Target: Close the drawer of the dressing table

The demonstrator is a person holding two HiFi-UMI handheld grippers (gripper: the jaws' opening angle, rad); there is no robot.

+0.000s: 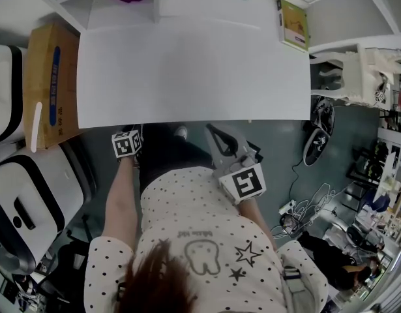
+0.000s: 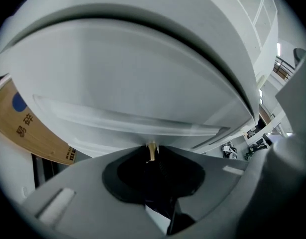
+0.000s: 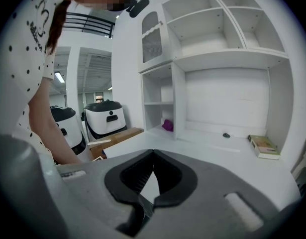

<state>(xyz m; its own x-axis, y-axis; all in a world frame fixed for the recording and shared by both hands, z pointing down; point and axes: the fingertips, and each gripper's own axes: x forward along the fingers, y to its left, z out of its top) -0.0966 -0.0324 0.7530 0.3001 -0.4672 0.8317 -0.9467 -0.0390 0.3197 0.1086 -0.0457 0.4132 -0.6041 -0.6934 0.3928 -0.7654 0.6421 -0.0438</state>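
Up close, left claw (image 2: 152,147) pinching brass knob (image 2: 152,152) of drawer (image 2: 143,73), right claw (image 3: 153,153) shut empty, purple object (image 3: 167,125) in shelf cubby (image 3: 156,114).

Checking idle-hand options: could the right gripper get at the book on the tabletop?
Probably yes: only bare tabletop lies between the right gripper and the book at its far right.

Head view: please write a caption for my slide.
A person holds the left gripper at the front edge of the white dressing table, the right gripper beside it.
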